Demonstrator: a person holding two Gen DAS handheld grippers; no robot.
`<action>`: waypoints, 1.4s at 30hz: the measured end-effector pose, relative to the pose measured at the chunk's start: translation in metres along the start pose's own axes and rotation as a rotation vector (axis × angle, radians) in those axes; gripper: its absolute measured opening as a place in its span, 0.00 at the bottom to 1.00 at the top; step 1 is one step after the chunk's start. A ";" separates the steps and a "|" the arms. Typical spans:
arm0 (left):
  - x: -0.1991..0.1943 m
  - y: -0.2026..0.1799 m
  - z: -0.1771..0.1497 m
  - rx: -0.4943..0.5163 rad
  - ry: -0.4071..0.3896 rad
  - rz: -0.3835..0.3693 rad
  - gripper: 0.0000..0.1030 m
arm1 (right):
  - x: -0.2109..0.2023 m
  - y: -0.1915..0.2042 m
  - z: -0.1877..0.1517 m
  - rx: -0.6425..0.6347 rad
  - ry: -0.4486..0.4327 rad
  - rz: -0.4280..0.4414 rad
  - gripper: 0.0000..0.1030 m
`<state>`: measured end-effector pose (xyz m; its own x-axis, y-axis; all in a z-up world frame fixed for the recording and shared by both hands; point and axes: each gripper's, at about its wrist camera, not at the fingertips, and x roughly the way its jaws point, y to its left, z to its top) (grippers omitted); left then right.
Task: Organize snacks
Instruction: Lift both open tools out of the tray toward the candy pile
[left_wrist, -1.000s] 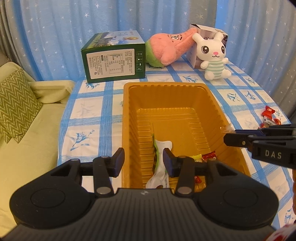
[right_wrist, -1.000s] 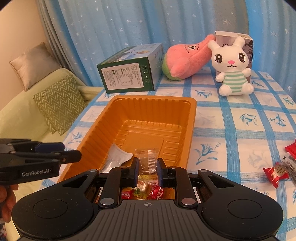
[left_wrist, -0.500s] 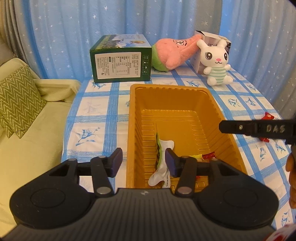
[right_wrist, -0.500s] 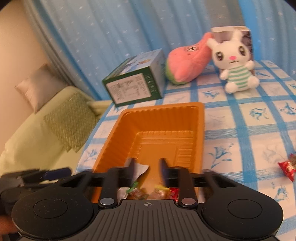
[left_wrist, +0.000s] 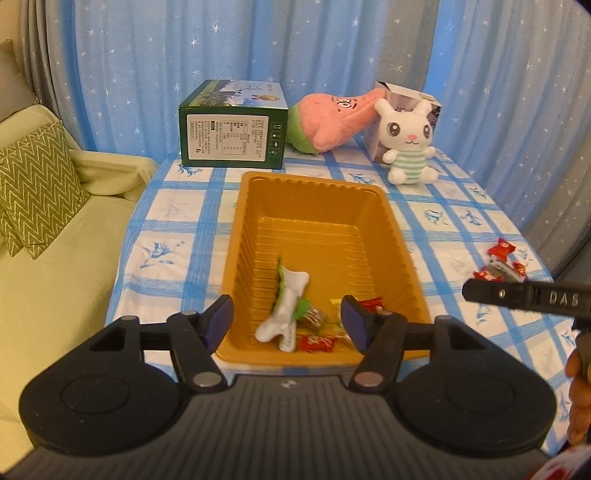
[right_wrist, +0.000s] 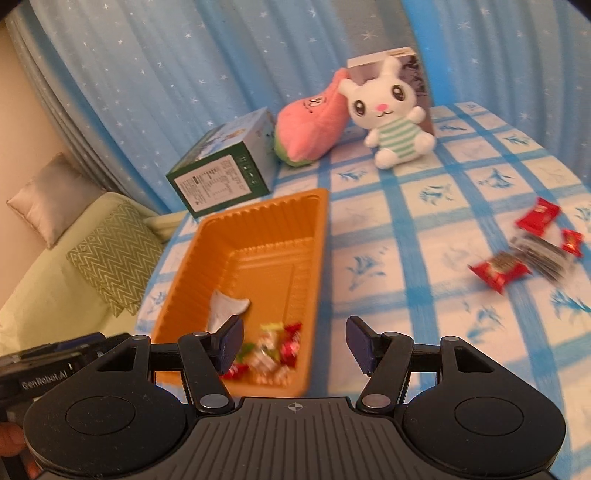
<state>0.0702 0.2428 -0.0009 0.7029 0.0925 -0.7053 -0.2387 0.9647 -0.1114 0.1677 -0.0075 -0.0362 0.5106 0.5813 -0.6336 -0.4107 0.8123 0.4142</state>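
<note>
An orange plastic tray (left_wrist: 258, 192) (right_wrist: 255, 221) sits on the blue-checked tablecloth. At its near end lie a white packet (left_wrist: 290, 306) (right_wrist: 225, 308) and several small wrapped candies (left_wrist: 317, 341) (right_wrist: 275, 347). More red-wrapped snacks (left_wrist: 500, 258) (right_wrist: 502, 271) lie loose on the cloth to the right. My left gripper (left_wrist: 286, 321) hangs above the tray's near end, its jaws opening with nothing pressed between them. My right gripper (right_wrist: 295, 341) is over the tray's near right rim, jaws opening and empty; its finger (left_wrist: 517, 297) pokes in from the right of the left wrist view.
A green carton (left_wrist: 232, 136) (right_wrist: 225, 173), a pink plush (left_wrist: 332, 118) (right_wrist: 310, 125), a white rabbit plush (left_wrist: 408, 144) (right_wrist: 391, 122) and a small box (left_wrist: 402, 99) stand at the table's far side. A pale green sofa with a zigzag cushion (left_wrist: 33, 184) (right_wrist: 114, 254) borders the table's left.
Both grippers pulled back from the tray and widened. The right one let go of a clear candy wrapper into the tray and swung to the right, rolling so the view tilts.
</note>
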 end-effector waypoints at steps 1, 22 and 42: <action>-0.004 -0.003 -0.002 -0.005 0.000 -0.004 0.62 | -0.006 0.000 -0.004 -0.006 -0.001 -0.009 0.60; -0.067 -0.070 -0.037 -0.052 -0.026 -0.065 0.88 | -0.107 -0.032 -0.046 -0.016 -0.054 -0.126 0.60; -0.063 -0.156 -0.037 0.095 -0.019 -0.176 0.87 | -0.163 -0.106 -0.054 0.097 -0.125 -0.240 0.60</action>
<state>0.0382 0.0774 0.0348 0.7407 -0.0758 -0.6675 -0.0471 0.9853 -0.1642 0.0873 -0.1911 -0.0127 0.6764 0.3683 -0.6378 -0.1957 0.9247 0.3265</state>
